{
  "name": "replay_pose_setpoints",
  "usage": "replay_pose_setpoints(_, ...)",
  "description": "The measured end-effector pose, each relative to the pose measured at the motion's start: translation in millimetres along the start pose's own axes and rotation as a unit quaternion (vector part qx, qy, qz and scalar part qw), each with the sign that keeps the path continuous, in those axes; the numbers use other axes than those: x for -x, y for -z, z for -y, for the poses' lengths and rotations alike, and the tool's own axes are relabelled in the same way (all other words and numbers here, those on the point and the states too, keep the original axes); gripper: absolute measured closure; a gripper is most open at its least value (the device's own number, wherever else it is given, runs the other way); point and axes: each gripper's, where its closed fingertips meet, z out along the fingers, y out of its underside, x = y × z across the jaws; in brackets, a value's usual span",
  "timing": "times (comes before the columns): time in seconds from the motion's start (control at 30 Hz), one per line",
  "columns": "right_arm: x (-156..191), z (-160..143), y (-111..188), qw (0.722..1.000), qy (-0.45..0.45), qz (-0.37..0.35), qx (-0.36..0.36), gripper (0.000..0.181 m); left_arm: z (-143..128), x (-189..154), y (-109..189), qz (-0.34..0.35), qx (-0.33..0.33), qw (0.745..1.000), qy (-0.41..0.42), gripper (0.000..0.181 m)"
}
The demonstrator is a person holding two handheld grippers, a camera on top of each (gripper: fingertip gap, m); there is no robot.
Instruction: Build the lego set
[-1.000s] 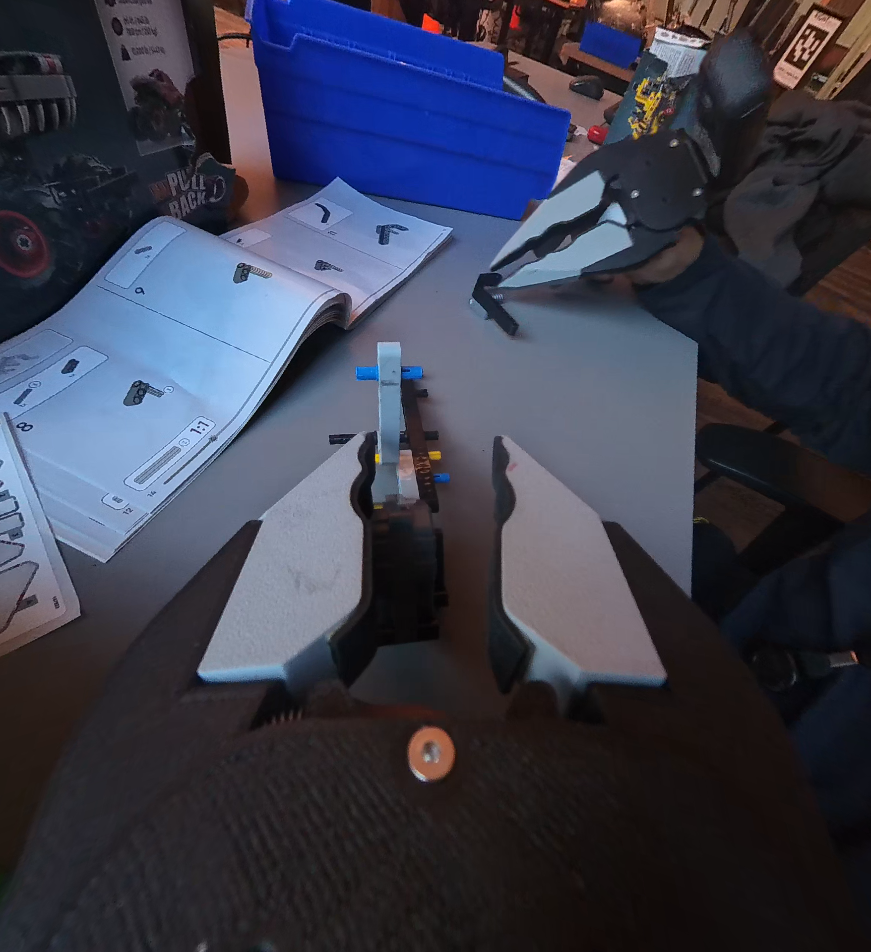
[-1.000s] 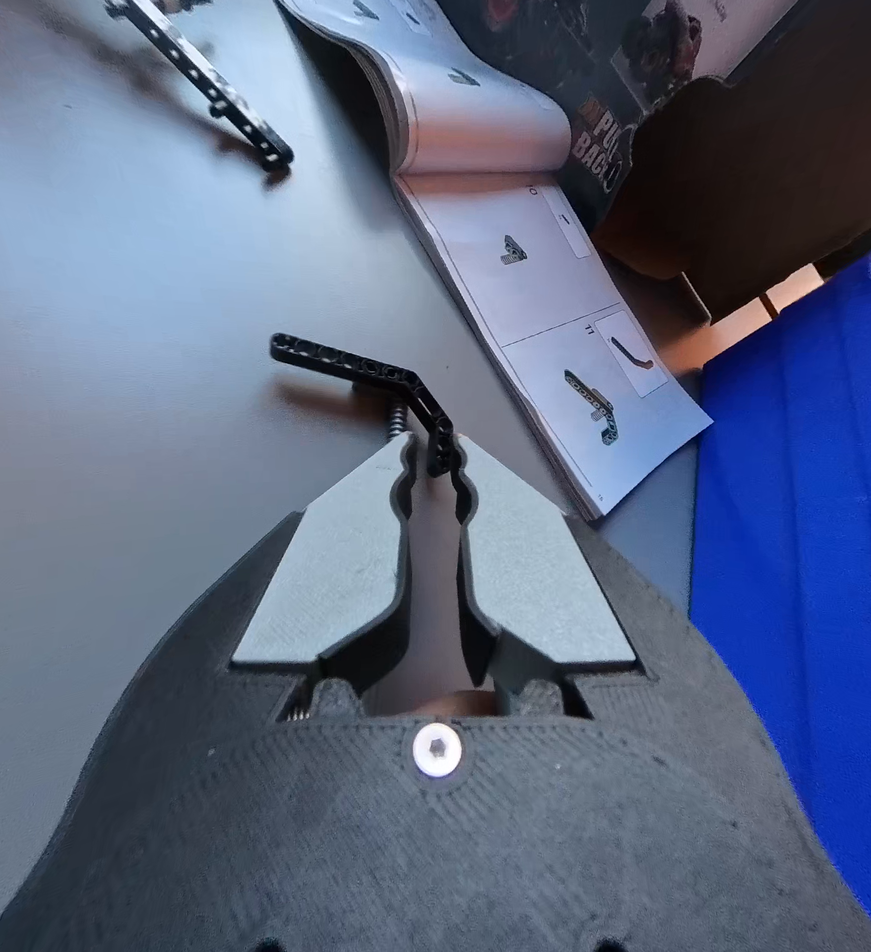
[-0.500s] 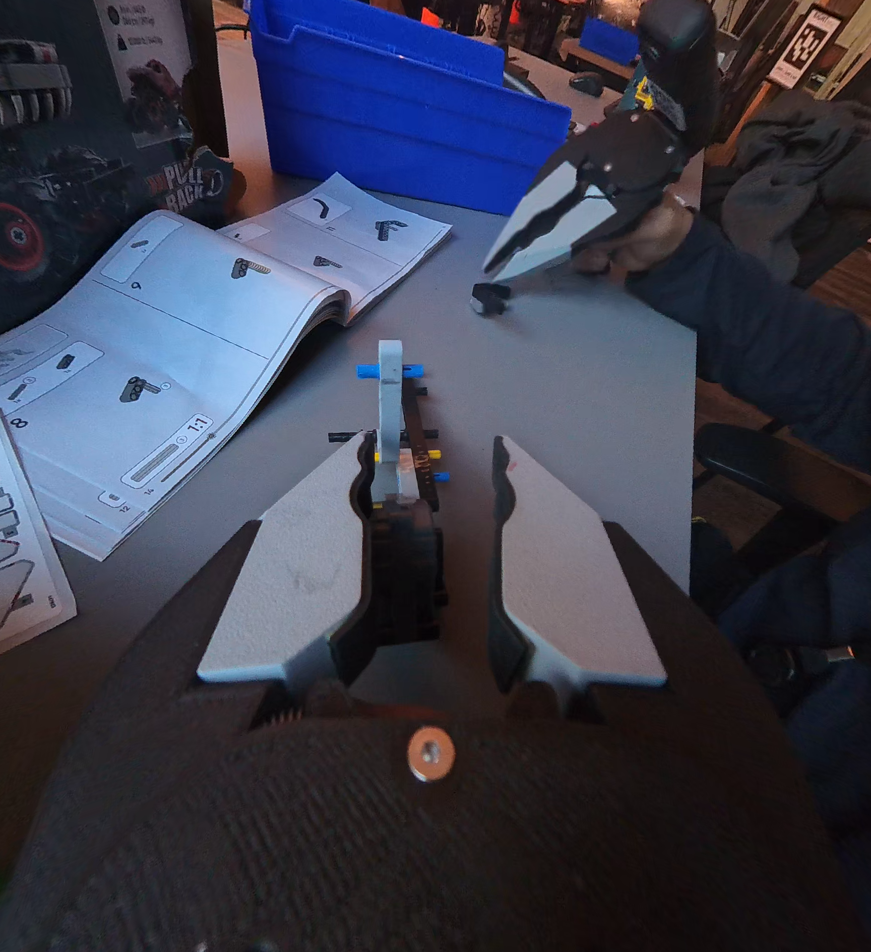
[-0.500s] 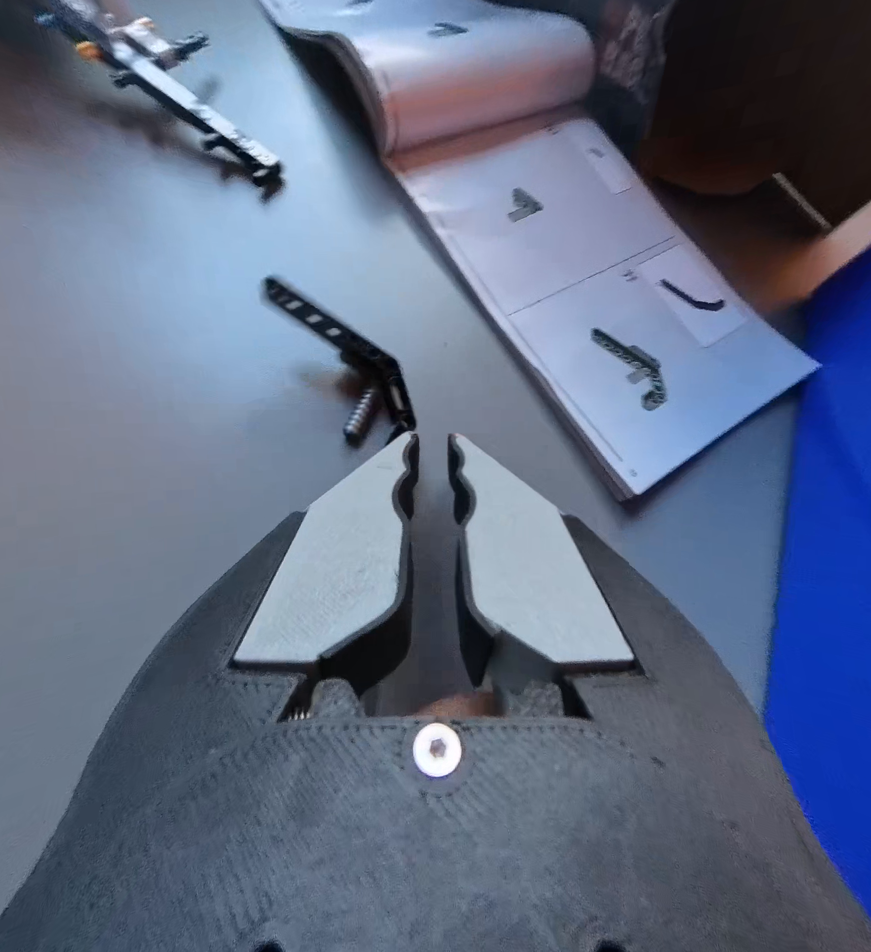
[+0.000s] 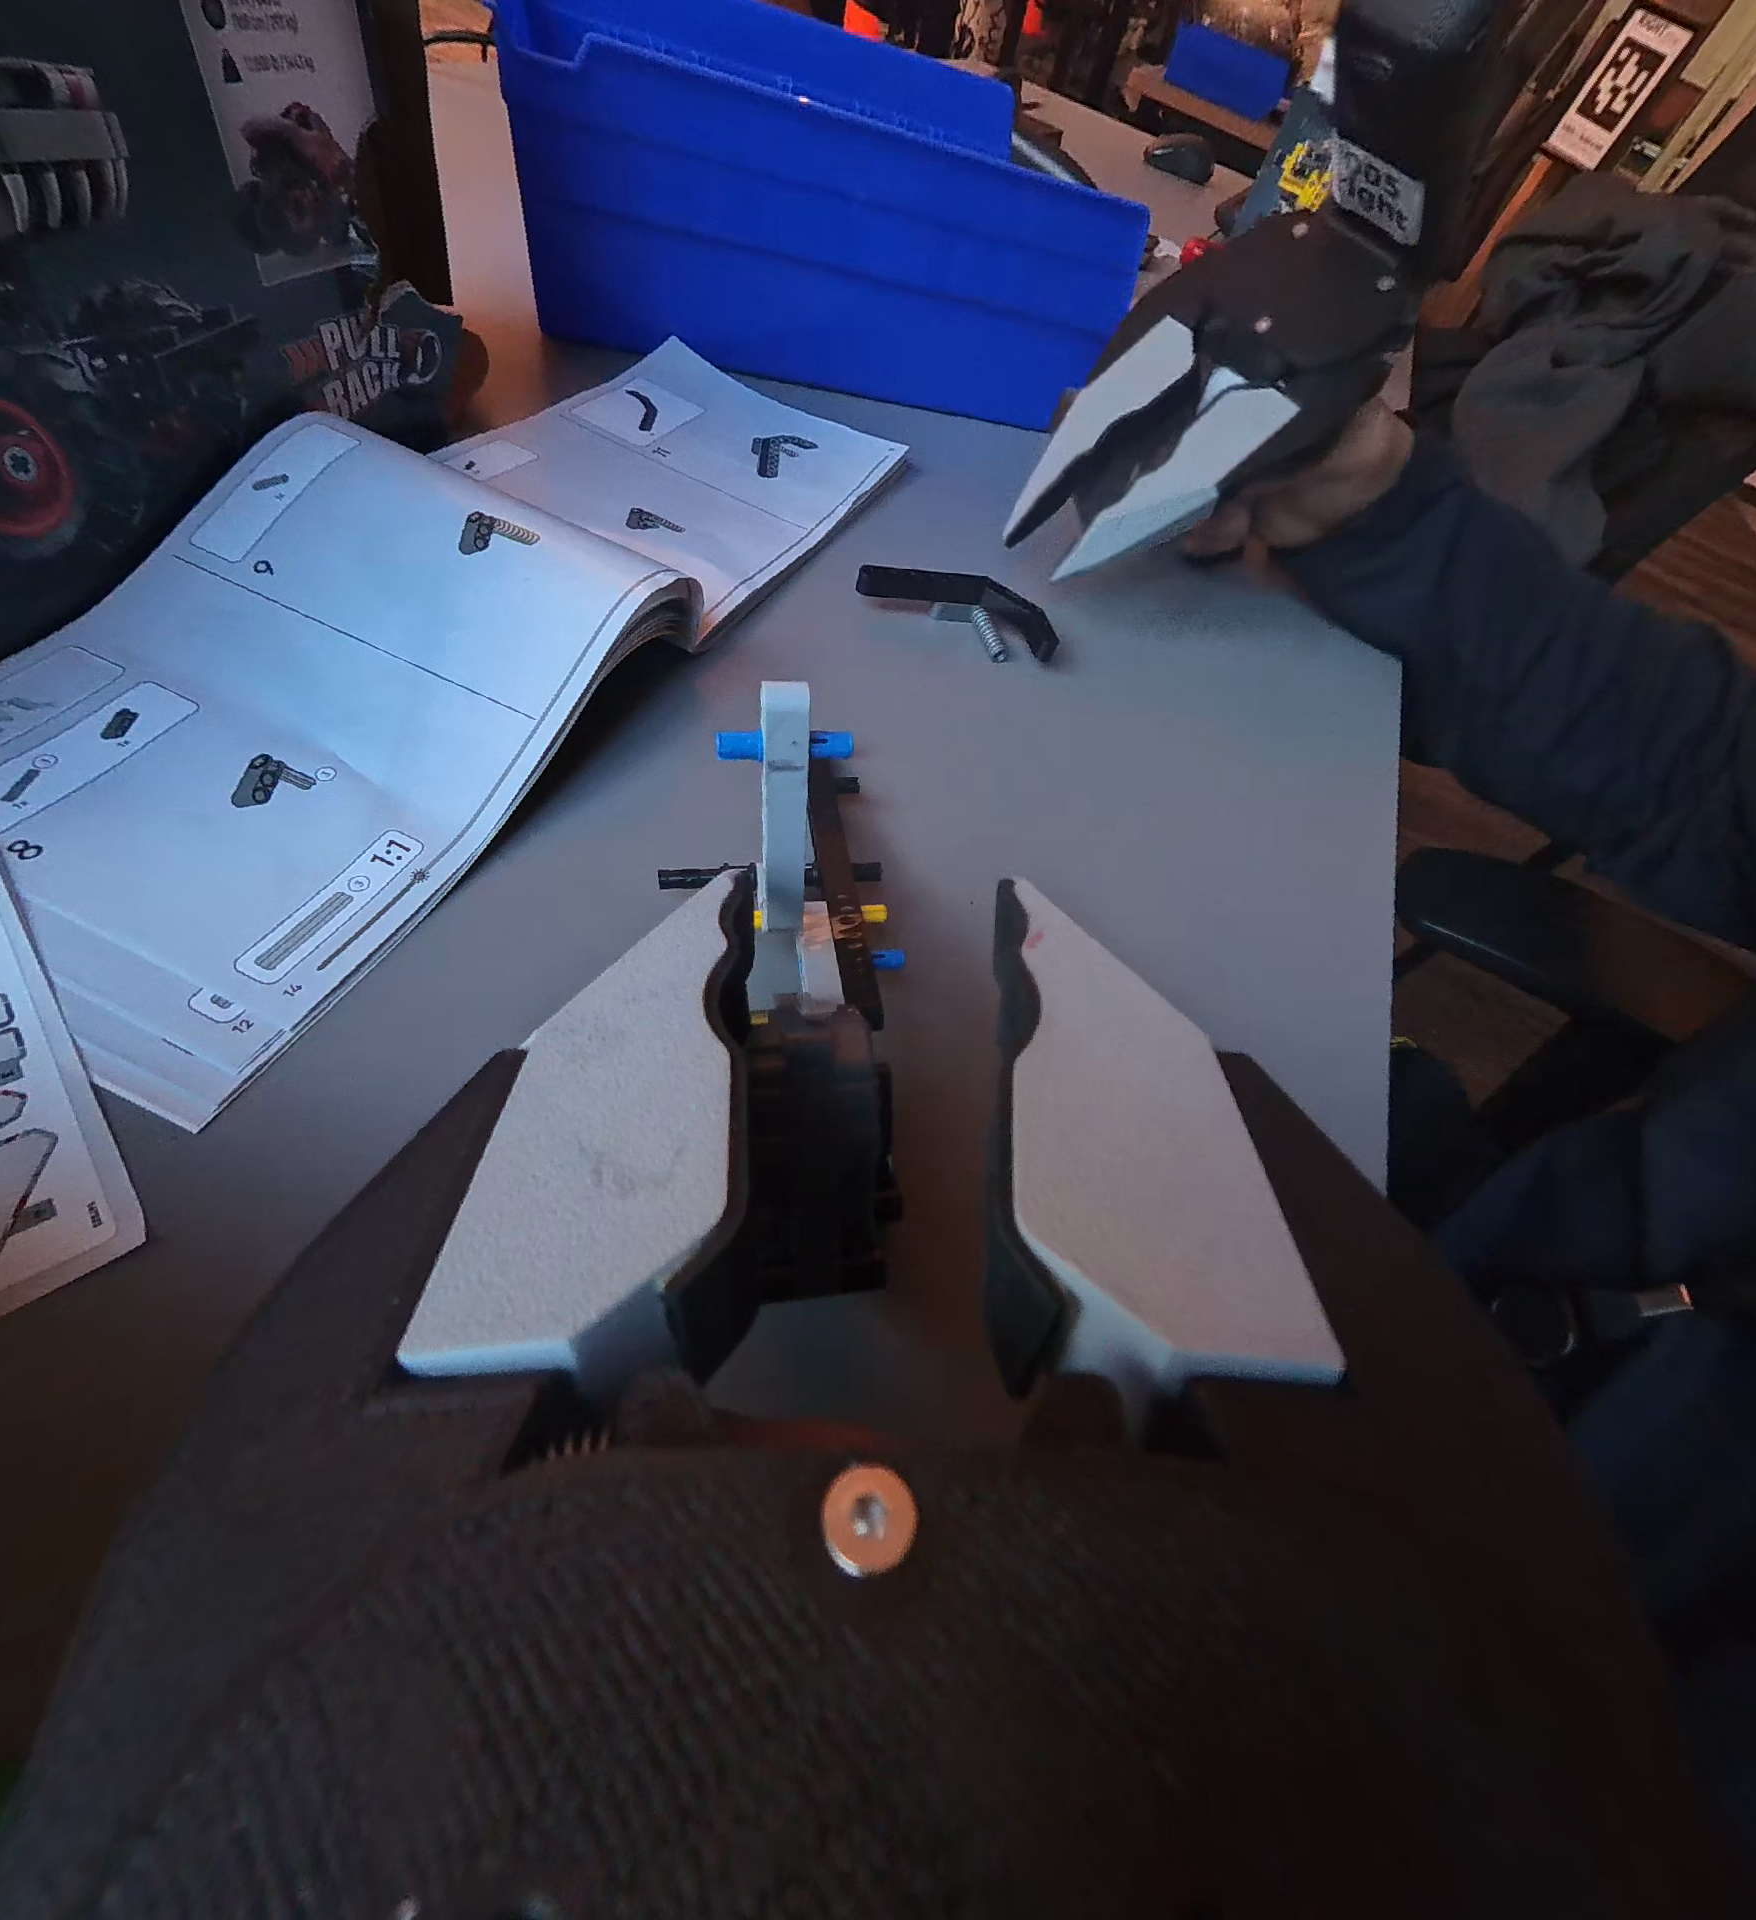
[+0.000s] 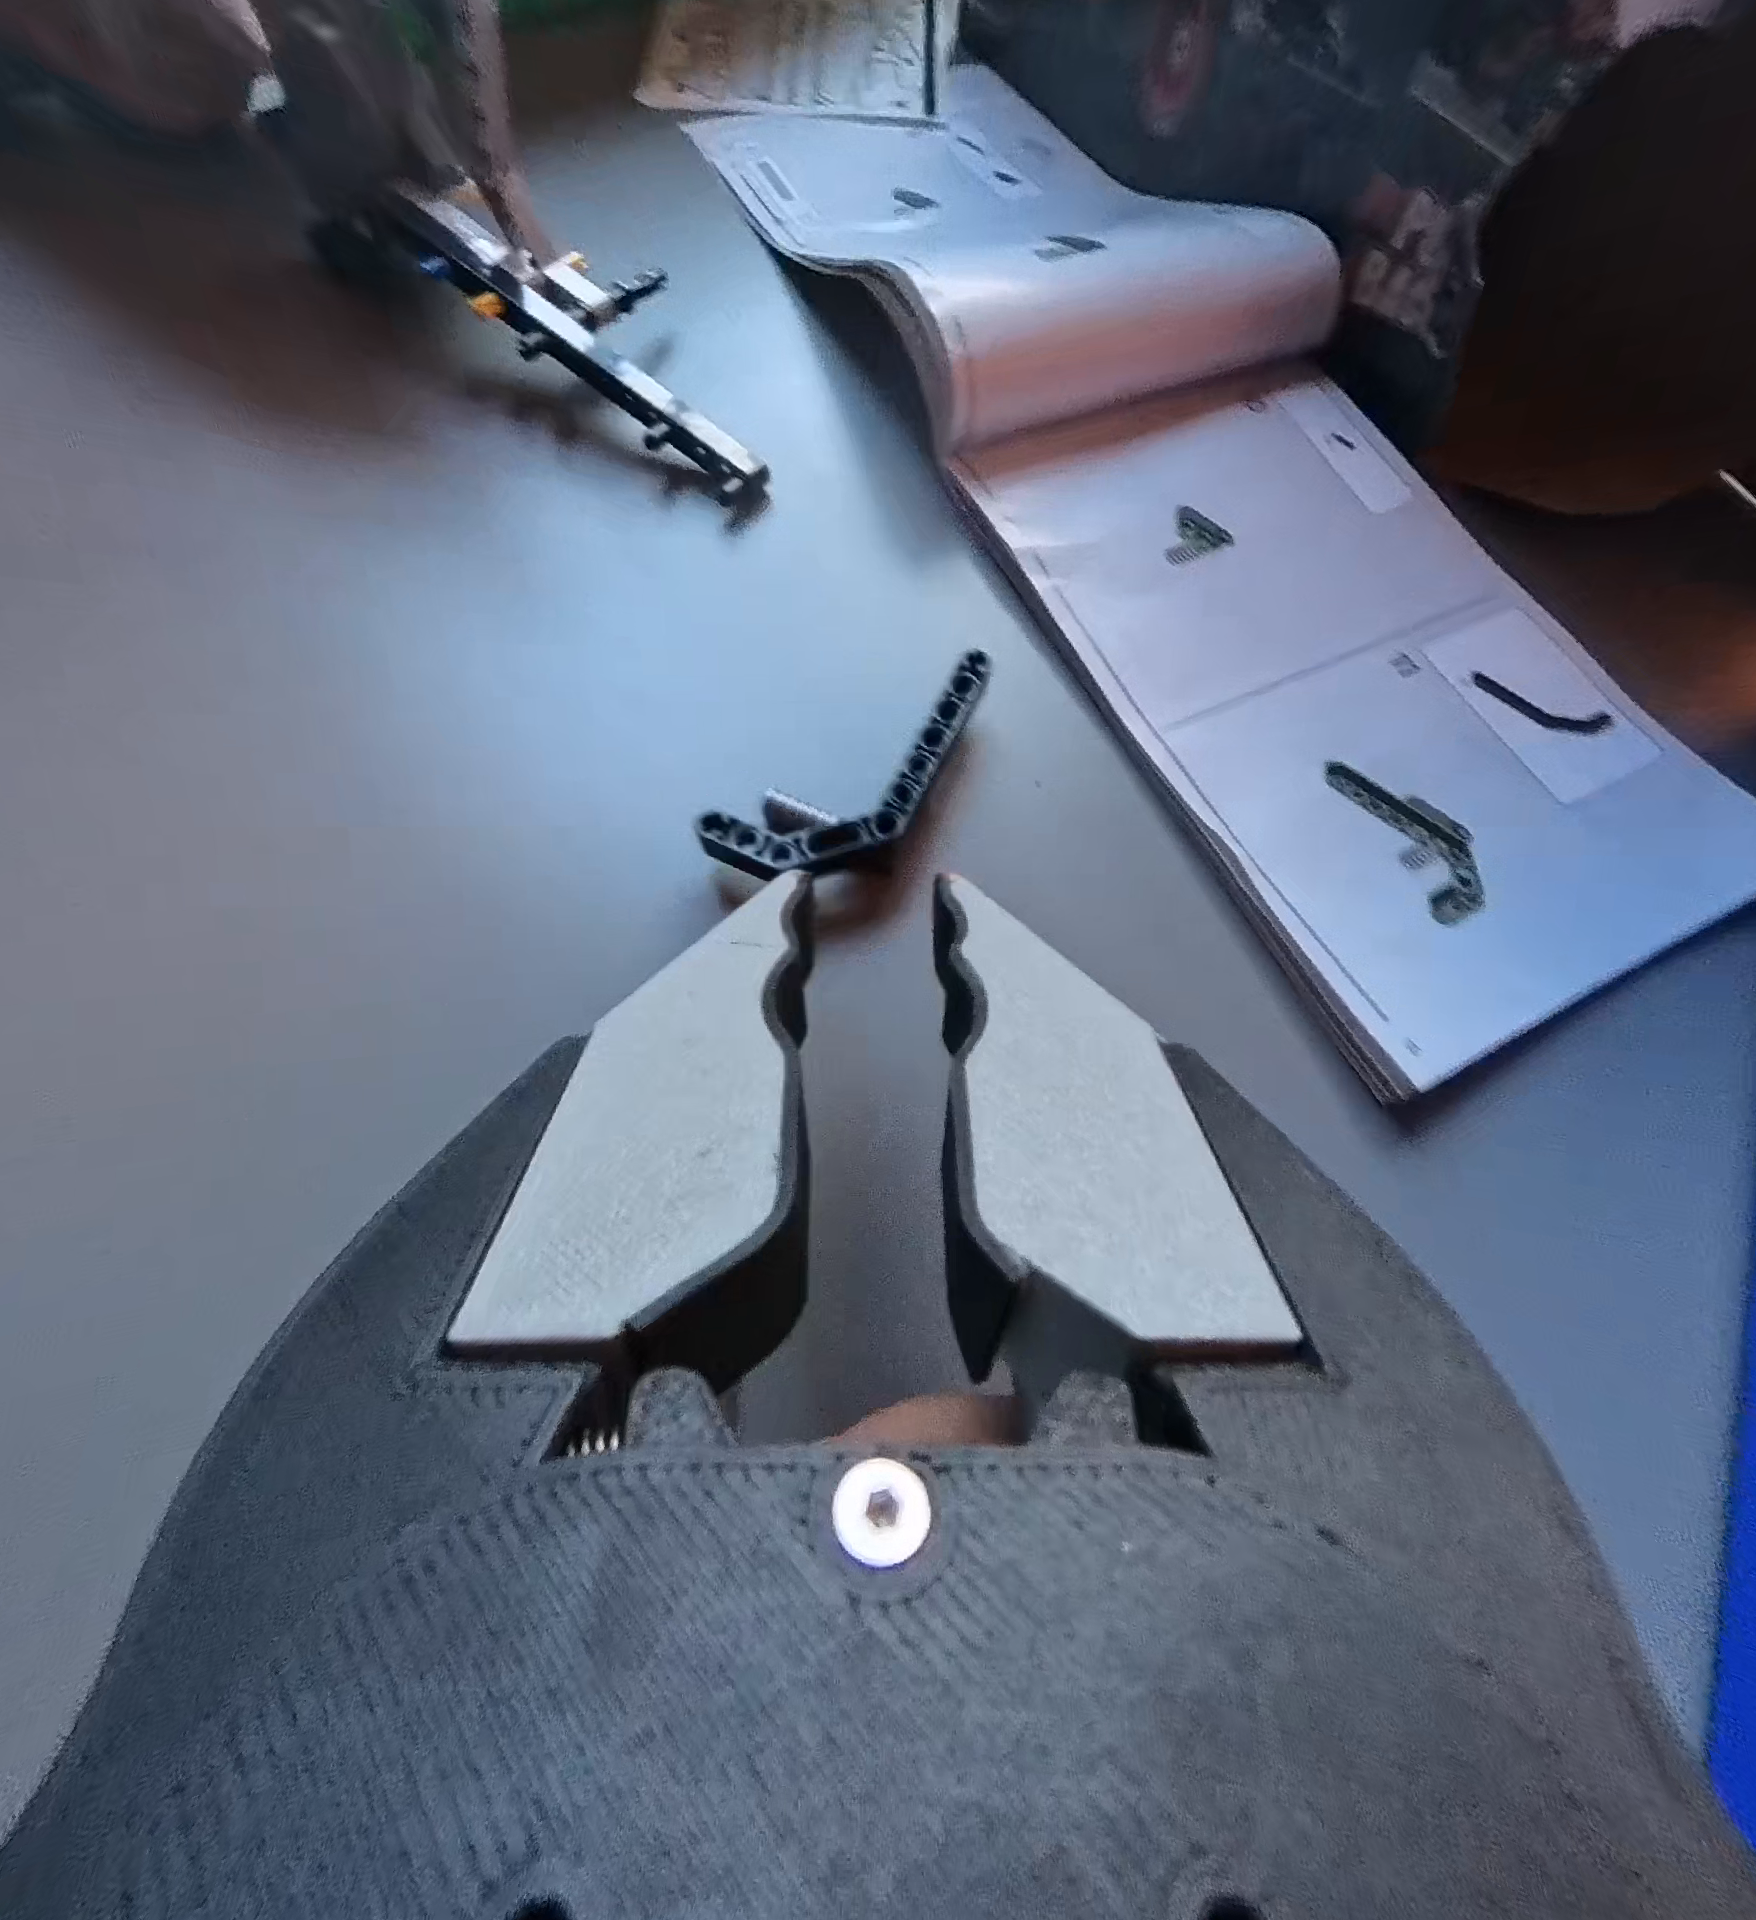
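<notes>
Build early: partial chassis [image 5: 812,935] between parted left claw [image 5: 863,904], ungripped; bent beam [image 6: 853,800] loose beside chassis, unattached; right claw [image 6: 872,894] released.

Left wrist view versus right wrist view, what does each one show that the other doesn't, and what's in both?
Left only: the right gripper from outside, open above the table, and the assembly's grey upright piece with a blue pin.

Right only: holes along the bent black beam.

Both: that beam with its spring, the open instruction booklet, the blue bin, the partly built assembly.

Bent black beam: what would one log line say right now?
bent black beam: on table, free | right tool: open, just short | left tool: open around chassis
</notes>
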Motion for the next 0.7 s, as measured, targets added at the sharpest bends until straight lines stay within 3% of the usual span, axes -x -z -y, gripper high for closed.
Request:
replay_pose_setpoints(0.03,3.8,1.6,-2.6,1.000,0.003,0.002,0.001,0.156,-0.1,0.1,-0.1,0.000,0.000,1.000,0.001,0.137)
replay_pose_setpoints(0.2,13.3,-2.4,-11.8,0.999,0.030,0.014,0.028,0.144,0.6,0.0,0.7,-0.002,-0.003,1.000,0.003,0.138)
replay_pose_setpoints(0.43,19.4,-6.9,-15.7,0.992,0.044,0.107,0.046,0.140,2.8,-10.1,3.8,-0.035,-0.017,0.999,0.016,0.137)
replay_pose_setpoints(0.57,18.2,-9.4,-14.9,0.987,0.072,0.135,0.049,0.125,14.5,-21.6,19.4,-0.060,-0.074,0.995,-0.008,0.135)
replay_pose_setpoints(0.7,2.6,-4.2,-2.5,0.988,0.097,0.119,0.003,0.125,18.5,-31.6,28.1,-0.104,-0.097,0.990,-0.008,0.129)
